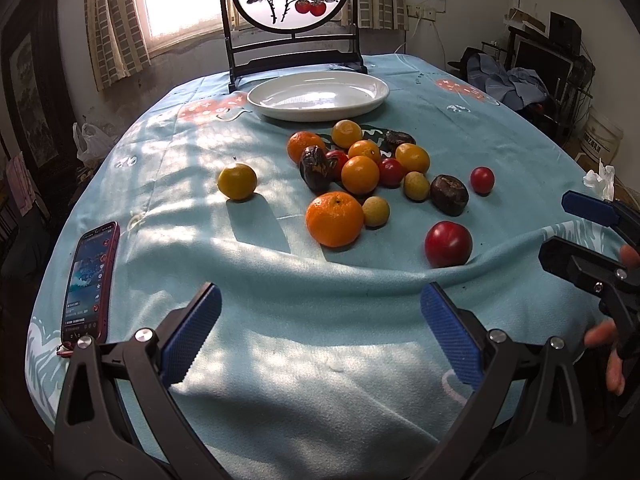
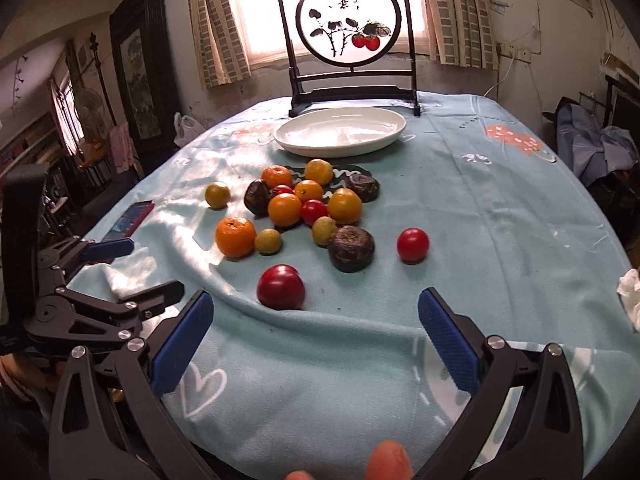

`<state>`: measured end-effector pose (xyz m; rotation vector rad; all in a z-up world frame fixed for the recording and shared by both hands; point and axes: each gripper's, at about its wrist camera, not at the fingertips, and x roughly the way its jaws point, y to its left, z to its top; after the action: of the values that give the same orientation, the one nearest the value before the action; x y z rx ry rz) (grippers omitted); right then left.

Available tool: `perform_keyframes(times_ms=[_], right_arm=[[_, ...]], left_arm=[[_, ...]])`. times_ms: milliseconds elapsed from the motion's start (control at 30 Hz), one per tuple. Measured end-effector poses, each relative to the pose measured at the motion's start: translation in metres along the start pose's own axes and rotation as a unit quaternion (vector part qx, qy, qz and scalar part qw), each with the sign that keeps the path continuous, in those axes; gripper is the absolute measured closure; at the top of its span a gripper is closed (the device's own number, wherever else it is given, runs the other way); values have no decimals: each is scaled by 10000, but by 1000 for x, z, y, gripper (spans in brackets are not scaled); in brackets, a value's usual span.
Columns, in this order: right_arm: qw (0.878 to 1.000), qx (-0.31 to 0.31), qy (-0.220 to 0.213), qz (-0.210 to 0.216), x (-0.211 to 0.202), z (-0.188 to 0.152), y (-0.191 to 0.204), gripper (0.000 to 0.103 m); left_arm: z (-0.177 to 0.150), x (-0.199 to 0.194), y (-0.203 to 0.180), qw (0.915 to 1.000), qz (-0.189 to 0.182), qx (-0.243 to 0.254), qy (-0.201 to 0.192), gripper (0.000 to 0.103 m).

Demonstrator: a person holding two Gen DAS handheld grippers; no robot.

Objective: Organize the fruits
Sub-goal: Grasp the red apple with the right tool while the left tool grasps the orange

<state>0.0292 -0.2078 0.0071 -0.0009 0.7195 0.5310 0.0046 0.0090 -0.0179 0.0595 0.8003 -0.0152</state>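
A pile of fruit lies mid-table: a large orange, several smaller oranges, red tomatoes, green-yellow fruits and dark brown fruits. A big red tomato lies nearest. A lone yellow fruit sits to the left. An empty white plate stands behind the pile. My left gripper is open and empty above the cloth. My right gripper is open and empty, just short of the big red tomato.
A red phone lies at the table's left edge. A framed painted screen stands behind the plate. A crumpled tissue lies at the right edge. The blue tablecloth is wrinkled near me.
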Motion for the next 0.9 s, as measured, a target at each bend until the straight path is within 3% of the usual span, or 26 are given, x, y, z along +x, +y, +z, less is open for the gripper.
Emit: perform_keyframes(times_ms=[233,400,633,833,900], right_arm=[[9970,-679,355,-107,22,-11,23,1],[9961,-804,214,-298,39,-11,28,2],[9976,-459,517,-21,71,2,17,30],[9939,-402,961,376,87,0,17,52],[9936,-375,979,411,88,0,16,55]], left_arm=[[1,8,17,9999,16,-164,26,2],[2,22,41,9983,-57,-527,230,2],[11,30,56,9980,-144,-613,98,2],[29,38,46,9994,-344,-79,-61,2],[36,44,39,9989,-451,130,-49,3]])
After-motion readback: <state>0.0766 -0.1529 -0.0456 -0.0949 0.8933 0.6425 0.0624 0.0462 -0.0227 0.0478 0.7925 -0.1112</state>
